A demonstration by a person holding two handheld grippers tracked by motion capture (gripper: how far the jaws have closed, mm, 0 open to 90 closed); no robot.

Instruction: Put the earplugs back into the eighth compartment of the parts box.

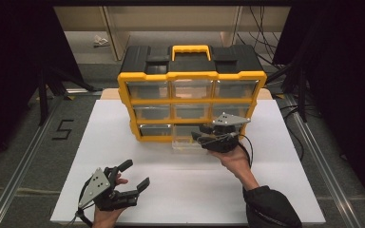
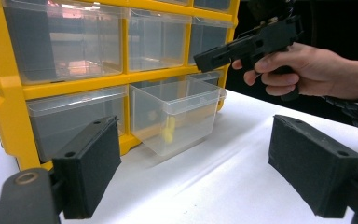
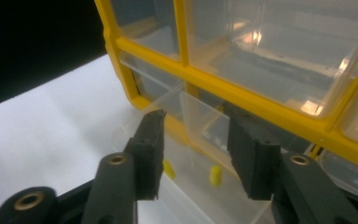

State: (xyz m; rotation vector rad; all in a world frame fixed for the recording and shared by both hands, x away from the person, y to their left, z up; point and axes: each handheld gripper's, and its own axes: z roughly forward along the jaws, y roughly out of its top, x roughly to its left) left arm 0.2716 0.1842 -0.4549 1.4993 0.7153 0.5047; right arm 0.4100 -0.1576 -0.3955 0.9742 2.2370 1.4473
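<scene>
White board (image 1: 180, 190) covers the table; a yellow-and-black organizer (image 1: 191, 90) stands upright at its far middle, black top with a yellow carry handle (image 1: 190, 49), three rows of three clear drawers; grey floor with a taped "5" (image 1: 62, 129) off the board's left edge; dark curtains either side, cables behind.

Bottom-row middle drawer (image 2: 175, 112) is pulled partway out onto the board; the neighbouring drawers sit flush in the frame; the organizer's yellow crossbar runs just above the open drawer.

Drawer itself: clear plastic, thin walls, open top; two small yellow pieces (image 3: 214, 176) lie on its floor, shape too blurred to tell.

Right gripper (image 3: 193, 149) is at the drawer's front, jaws parted and set either side of the front wall, not pressing on it; in the high view the right gripper's grey plate (image 1: 229, 119) overlaps the bottom right drawers.

Left gripper (image 1: 134, 176) is near the board's front left, well apart from the organizer, jaws spread wide, holding nothing, pointed toward the drawer.
</scene>
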